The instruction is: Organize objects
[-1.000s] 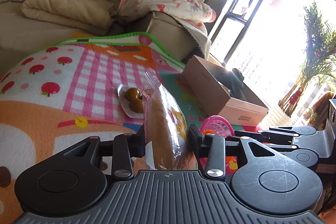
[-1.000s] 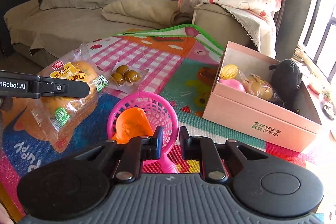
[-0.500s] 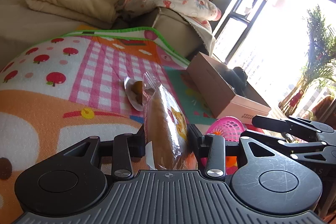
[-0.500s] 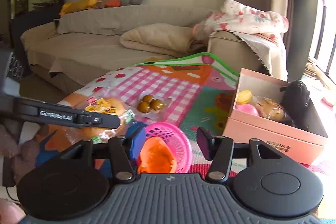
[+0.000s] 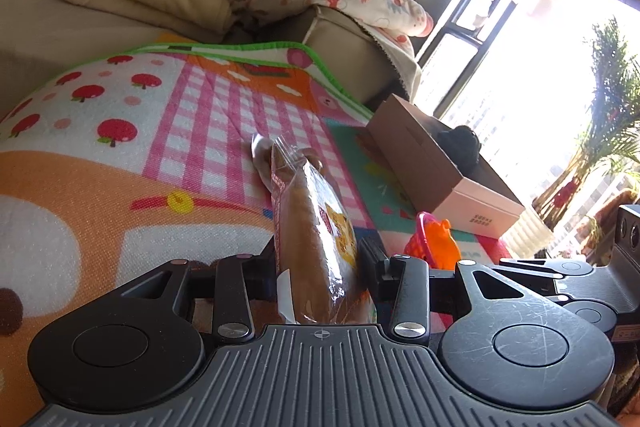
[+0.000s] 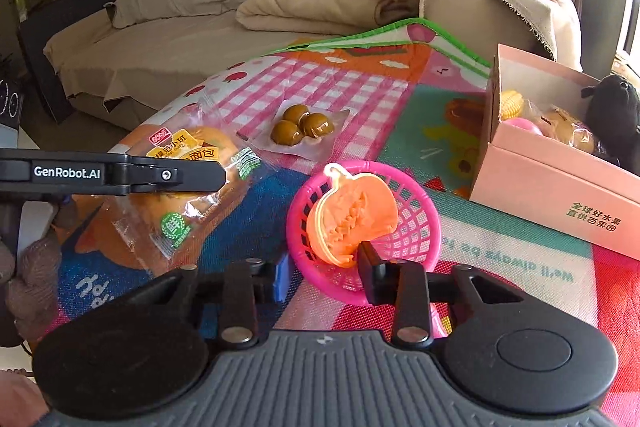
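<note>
Bread (image 5: 316,239) in its clear wrapper stands on edge, clamped between the fingers of the left gripper (image 5: 320,263), over the play mat (image 5: 208,115). From the right wrist view the same pack hangs under the left gripper's arm, which reads "GenRobot.AI".

The right gripper (image 6: 322,273) is at the near rim of the pink basket (image 6: 416,227). Its fingers are closing with that rim between them, but the pads do not look pressed on it yet. An orange pumpkin toy (image 6: 352,215) leans inside the basket.

The step in hand looks like a double pickup: bread already taken, basket about to be gripped. The likely goal is the pink box (image 6: 540,187) near the basket, which already holds a yellow corn toy, a pink ball, a wrapped bun and a black plush. A sealed pack of three brown balls (image 6: 302,127) lies on the mat, not yet taken.

Next, the right fingers must bite firmly on the thin mesh rim, or the basket may tip and spill the pumpkin.

The bread label carries a red logo, "面包" and a green round seal with "鲜". The box side reads "全球好水果" and "直供百果园". The mat reads, upside down, "We'll always be".
</note>
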### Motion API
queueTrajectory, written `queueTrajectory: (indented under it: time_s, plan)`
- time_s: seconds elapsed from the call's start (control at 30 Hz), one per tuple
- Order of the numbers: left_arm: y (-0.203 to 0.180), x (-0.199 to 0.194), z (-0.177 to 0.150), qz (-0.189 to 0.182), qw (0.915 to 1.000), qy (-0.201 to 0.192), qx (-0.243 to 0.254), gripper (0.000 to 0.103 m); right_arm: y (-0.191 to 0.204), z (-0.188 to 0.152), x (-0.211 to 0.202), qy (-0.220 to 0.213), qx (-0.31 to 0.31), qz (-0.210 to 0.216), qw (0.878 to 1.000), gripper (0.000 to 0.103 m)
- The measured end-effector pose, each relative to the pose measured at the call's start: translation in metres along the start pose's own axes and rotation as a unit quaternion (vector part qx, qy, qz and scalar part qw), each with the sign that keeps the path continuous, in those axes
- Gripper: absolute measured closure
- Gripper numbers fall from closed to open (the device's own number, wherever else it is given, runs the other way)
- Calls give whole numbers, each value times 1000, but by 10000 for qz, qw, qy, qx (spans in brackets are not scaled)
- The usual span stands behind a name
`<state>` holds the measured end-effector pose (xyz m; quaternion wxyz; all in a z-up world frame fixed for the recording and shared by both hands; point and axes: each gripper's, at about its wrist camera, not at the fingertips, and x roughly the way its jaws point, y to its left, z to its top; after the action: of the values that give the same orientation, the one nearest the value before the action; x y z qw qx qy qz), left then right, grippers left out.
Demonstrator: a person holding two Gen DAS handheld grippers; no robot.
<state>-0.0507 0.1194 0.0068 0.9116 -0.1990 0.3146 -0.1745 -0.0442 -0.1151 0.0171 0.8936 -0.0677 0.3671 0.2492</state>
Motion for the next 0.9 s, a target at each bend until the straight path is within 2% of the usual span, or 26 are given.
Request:
queueTrajectory:
  time_s: [0.1,0.17,0.23,0.33,0.43,0.57,0.73,0.9]
  plan:
    - [-2,1,-1,-39,10000,33,25,59,6,-1,-9,-81,-220,-19,9997,72]
    - [-4,2,-2,-57,10000,52,40,59,6,0,-12,-122,-211,-44,9997,59]
    - [-5,1,-3,-62,10000,51,59,59,4,2,-16,-195,-97,-55,9997,54]
    - [-4,1,-4,-65,10000,41,29,59,-1,8,-25,-358,50,14,9993,54]
    - [-1,3,-5,-87,9999,54,-26,59,-3,13,-29,-463,39,-92,9989,54]
    - [1,5,-8,-112,9999,81,-19,59,-7,12,-15,-346,14,-371,9987,49]
    - [1,6,-8,-167,9998,93,-31,59,-8,11,-8,-351,69,-364,9987,49]
    - [2,6,-8,-191,9998,90,-66,59,8,8,-3,-427,-353,-612,9966,49]
